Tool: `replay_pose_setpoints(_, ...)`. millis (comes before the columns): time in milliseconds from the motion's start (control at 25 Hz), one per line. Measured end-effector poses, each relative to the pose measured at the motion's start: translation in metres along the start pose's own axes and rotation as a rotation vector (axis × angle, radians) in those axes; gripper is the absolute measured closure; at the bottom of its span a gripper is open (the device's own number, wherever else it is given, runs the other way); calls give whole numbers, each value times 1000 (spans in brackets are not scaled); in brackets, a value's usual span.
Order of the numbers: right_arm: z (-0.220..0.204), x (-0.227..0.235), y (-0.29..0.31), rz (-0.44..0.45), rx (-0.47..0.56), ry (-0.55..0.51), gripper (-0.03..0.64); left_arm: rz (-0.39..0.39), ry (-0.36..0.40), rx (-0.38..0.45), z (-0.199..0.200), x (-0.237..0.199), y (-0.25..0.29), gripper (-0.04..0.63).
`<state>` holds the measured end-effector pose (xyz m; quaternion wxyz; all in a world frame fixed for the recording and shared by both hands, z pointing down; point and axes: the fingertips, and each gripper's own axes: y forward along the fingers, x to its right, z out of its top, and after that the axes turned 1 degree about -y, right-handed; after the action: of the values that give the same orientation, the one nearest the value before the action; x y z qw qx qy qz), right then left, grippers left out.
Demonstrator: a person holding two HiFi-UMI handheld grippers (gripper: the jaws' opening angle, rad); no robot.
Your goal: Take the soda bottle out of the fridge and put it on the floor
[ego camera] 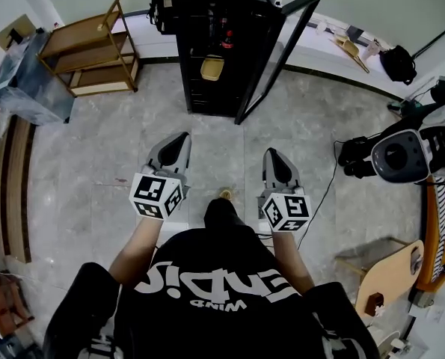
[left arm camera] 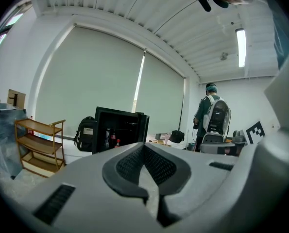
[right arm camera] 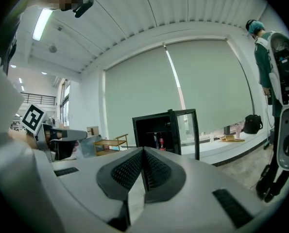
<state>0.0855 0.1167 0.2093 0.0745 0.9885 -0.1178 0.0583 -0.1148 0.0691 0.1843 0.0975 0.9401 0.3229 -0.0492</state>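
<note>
The soda bottle (right arm camera: 161,142) stands upright inside the fridge (ego camera: 207,51), on an upper shelf well ahead of me. From here it is small: a dark bottle with a red band, next to at least one other dark bottle that I cannot make out clearly. Lower in the fridge sits something yellow (ego camera: 212,67). The fridge is a black cabinet against the far wall, and its glass door (ego camera: 278,51) hangs wide open to the right. That leaves the shelves exposed, so I judge nothing has to be pulled aside first. My left gripper (ego camera: 179,139) and right gripper (ego camera: 273,155) are held side by side in front of my body, both aimed almost level at the open fridge, which reads to me as an approach and not a reach. Both pairs of jaws are pressed together with nothing between them, and the bottle is well apart from either. I think one pair must spread before it can close round the bottle. The grey tiled floor (ego camera: 207,140) between me and the fridge is bare, a fair place to set it down. A wooden rack (ego camera: 95,51) stands left of the fridge.
</note>
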Motion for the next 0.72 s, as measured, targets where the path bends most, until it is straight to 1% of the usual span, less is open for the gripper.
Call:
replay_pose_setpoints(200, 15, 37, 45, 38, -12, -5, 594, 24, -10, 1, 13, -7, 60, 589)
replay_pose_setpoints(400, 23, 65, 84, 73, -19, -22, 594, 49, -24, 12, 20, -17, 105, 589)
replay_pose_setpoints(560, 26, 81, 113, 93, -21, -28, 594, 59, -18, 15, 28, -22, 132, 589)
replay_pose_setpoints(720, 32, 83, 141, 117, -9, -21, 594, 66, -2, 6, 32, -33, 152, 589)
